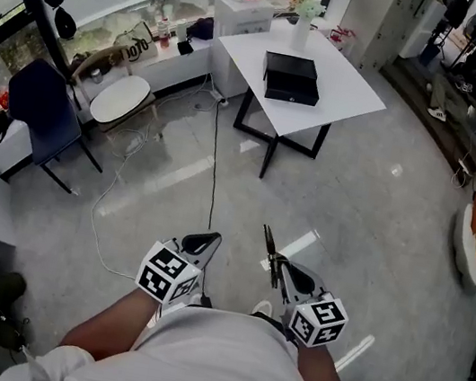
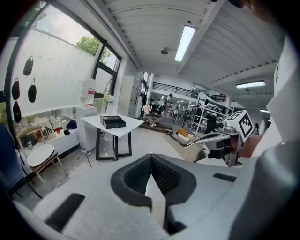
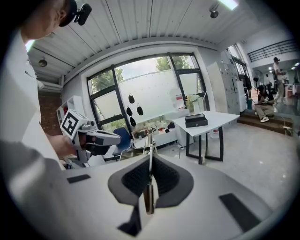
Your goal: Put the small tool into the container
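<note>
Grey padded fingers [image 3: 133,180] of our right gripper [image 3: 150,158] are pressed together on the small tool [image 3: 148,197], a thin strip that pokes out ahead of their tips. Our left gripper [image 2: 151,158], just beside it, has its fingers closed on each other, holding nothing. We hold both above the floor [image 1: 371,209], well apart from the black container [image 1: 291,78], which lies on the white desk [image 1: 351,91] near a vase [image 1: 301,30].

Bright daylight through windows [image 3: 140,89]; 2 ceiling strip lights [image 2: 186,42] glare; floor [image 1: 371,209] reflects streaks; gripper views distort, darken at edges.
</note>
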Tool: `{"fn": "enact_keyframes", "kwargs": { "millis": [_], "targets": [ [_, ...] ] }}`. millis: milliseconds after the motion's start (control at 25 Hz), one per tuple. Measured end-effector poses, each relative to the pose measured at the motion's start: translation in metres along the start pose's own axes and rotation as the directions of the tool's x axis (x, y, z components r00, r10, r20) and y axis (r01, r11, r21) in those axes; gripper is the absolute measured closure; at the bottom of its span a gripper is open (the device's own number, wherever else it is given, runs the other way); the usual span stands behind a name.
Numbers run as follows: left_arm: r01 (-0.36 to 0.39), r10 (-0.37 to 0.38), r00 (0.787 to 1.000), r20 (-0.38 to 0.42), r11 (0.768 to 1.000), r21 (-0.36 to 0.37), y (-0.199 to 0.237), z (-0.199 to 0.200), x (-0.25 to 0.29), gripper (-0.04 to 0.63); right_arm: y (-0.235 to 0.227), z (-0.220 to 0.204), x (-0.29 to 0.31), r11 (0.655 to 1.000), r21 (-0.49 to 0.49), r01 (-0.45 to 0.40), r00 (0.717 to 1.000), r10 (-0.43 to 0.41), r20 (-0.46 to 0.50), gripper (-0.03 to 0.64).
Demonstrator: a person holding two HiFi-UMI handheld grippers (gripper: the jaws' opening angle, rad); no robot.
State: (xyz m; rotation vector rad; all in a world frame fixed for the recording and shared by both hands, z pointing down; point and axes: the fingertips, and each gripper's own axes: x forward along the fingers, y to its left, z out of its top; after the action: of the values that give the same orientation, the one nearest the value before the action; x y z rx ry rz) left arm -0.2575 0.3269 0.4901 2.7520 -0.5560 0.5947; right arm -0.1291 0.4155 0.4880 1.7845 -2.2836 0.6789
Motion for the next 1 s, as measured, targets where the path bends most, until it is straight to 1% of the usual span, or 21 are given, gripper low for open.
{"fn": "enact_keyframes", "kwargs": {
  "millis": [280,360,520,600,680,800,1000],
  "targets": [
    [0.029,-0.029,1.0,-0.013,1.0,-0.008,0.009,-0.006,-0.006,0.586,0.016,0.003,0.007,1.0,0.031,0.0,1.0,-0.001,0.027,0.607],
    [0.034,-0.034,0.999,-0.021,0.999,-0.011,0.011,-0.013,-0.009,0.586,0.022,-0.002,0.01,0.999,0.041,0.005,1.0,-0.006,0.019,0.607],
    [0.032,-0.031,0.998,-0.049,0.999,0.01,0.016,-0.029,-0.01,0.586,0.029,-0.014,0.016,0.999,0.046,0.003,1.0,-0.003,-0.016,0.607],
    [0.036,-0.037,0.998,-0.055,0.999,-0.011,0.017,-0.034,-0.007,0.586,0.027,-0.015,0.018,0.999,0.048,0.005,1.0,-0.003,-0.027,0.607],
    [0.041,-0.043,0.998,-0.054,0.999,-0.03,0.02,-0.033,0.0,0.586,0.019,-0.011,0.02,0.999,0.049,0.006,1.0,-0.005,-0.026,0.607],
    [0.043,-0.045,0.998,-0.054,0.999,-0.029,0.023,-0.025,0.017,0.586,0.0,-0.002,0.025,0.998,0.055,0.013,1.0,-0.013,-0.01,0.607],
    [0.017,-0.019,0.998,-0.062,0.999,-0.027,0.035,-0.005,0.052,0.586,-0.049,0.017,0.048,0.997,0.079,0.005,1.0,-0.005,0.01,0.607]
  ]
}}
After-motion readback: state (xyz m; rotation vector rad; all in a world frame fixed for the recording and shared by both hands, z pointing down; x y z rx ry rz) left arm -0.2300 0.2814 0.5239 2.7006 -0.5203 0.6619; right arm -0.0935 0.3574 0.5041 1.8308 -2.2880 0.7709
